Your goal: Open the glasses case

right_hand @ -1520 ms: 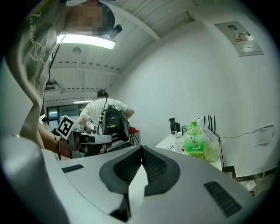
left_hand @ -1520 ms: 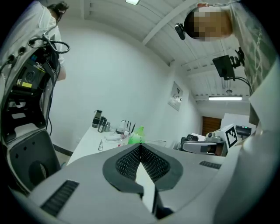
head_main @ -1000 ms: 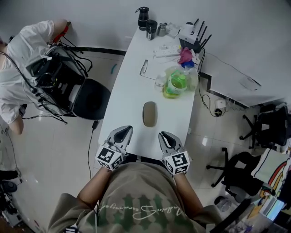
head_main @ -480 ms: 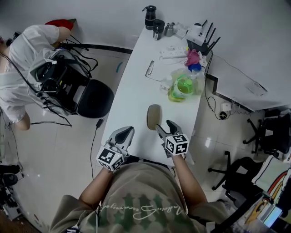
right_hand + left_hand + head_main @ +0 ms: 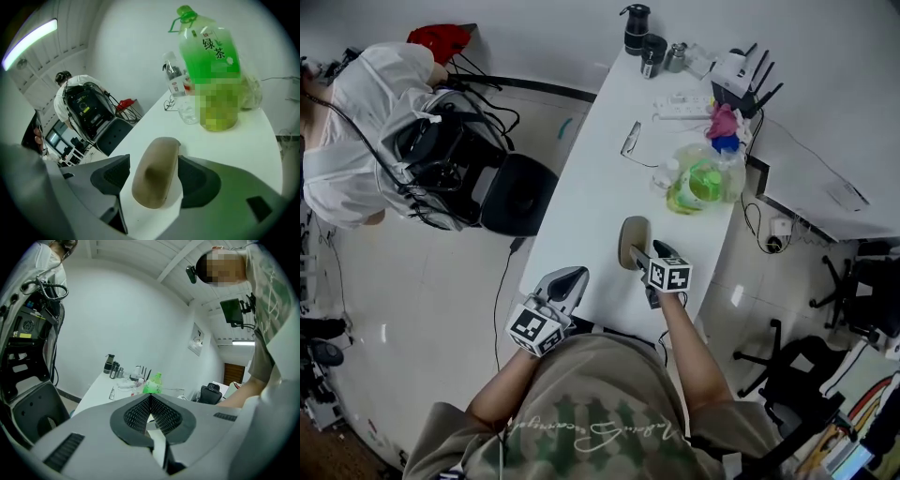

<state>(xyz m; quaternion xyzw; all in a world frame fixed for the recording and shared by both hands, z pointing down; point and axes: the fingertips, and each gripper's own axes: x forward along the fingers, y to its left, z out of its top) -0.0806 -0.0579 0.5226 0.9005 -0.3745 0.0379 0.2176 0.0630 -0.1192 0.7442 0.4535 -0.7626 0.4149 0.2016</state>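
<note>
A tan oval glasses case (image 5: 632, 238) lies closed on the white table (image 5: 581, 216), near its front end. My right gripper (image 5: 638, 255) has come down over the case's near end. In the right gripper view its jaws have just been opening and now stand wide, one pad on each side of the case (image 5: 157, 171), neither pressing on it. My left gripper (image 5: 566, 279) hangs at the table's front left edge, apart from the case. Its jaws (image 5: 151, 397) are shut with nothing between them.
A green tea bottle (image 5: 701, 183) and a small clear bottle (image 5: 177, 89) stand just beyond the case. Glasses (image 5: 630, 139), a flask (image 5: 636, 28) and a router (image 5: 741, 70) lie farther back. A black chair (image 5: 517, 192) and a person in white (image 5: 366, 122) are left of the table.
My right gripper moved forward and down from the table's front edge onto the case, and its jaws went from shut to wide apart. The left gripper barely moved.
</note>
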